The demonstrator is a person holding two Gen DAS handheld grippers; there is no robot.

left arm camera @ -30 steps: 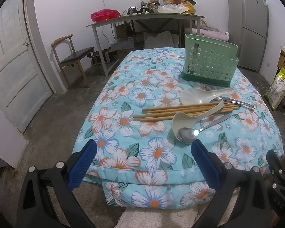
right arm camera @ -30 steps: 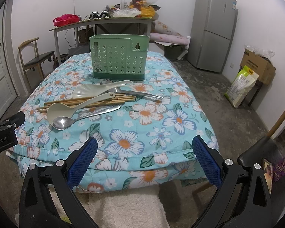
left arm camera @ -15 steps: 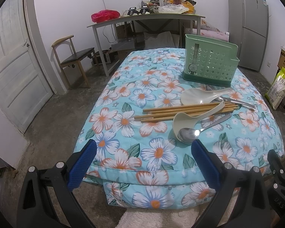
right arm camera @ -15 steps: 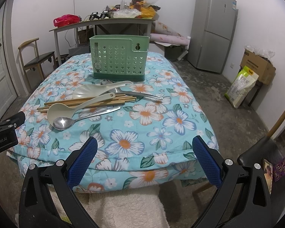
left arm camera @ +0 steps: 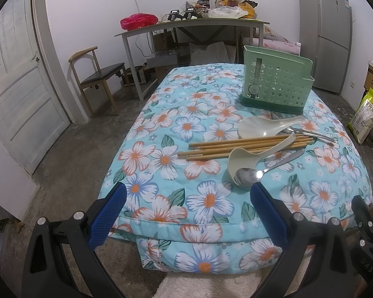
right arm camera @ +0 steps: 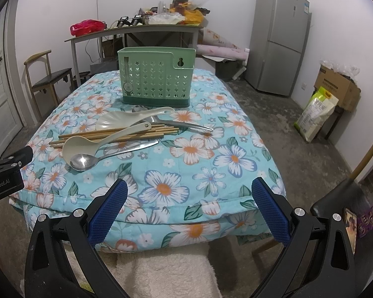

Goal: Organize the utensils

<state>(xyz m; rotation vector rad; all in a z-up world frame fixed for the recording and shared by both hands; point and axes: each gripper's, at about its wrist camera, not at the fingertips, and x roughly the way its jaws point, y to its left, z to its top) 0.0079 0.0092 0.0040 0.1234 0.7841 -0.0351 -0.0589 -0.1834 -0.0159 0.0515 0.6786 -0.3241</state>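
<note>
- While I am holding my left gripper (left arm camera: 186, 213) low at the near edge of the flowered cover (left arm camera: 161, 129), its blue pads are standing wide apart with nothing between them.
- From this left view, the utensils are lying in a loose pile to the right of centre: a metal spoon (left arm camera: 248, 175) nearest me, a cream ladle (left arm camera: 243, 156) resting over the chopsticks (left arm camera: 236, 146), and a flat rice paddle (left arm camera: 258, 127) beyond them.
- The green holder (left arm camera: 276, 84) is standing upright at the far side of the pile, seemingly empty, so I am judging the sorting as not yet begun.
- Turning to the right view, my right gripper (right arm camera: 189, 208) is also spread open and empty, hovering at the table's front edge, well short of the pile.
- Here the spoon (right arm camera: 83, 162) is pointing its bowl toward my left gripper's body at the frame edge, while a second steel handle (right arm camera: 191, 125) is poking out rightward under the paddle (right arm camera: 116, 122).
- For a clean start I am thinking of taking the top, free pieces first, the spoon or ladle (right arm camera: 78, 146), gripping across the slim handle rather than the bowl.
- Lifting the chopsticks (right arm camera: 112, 134) early would likely scatter what is lying on them.
</note>
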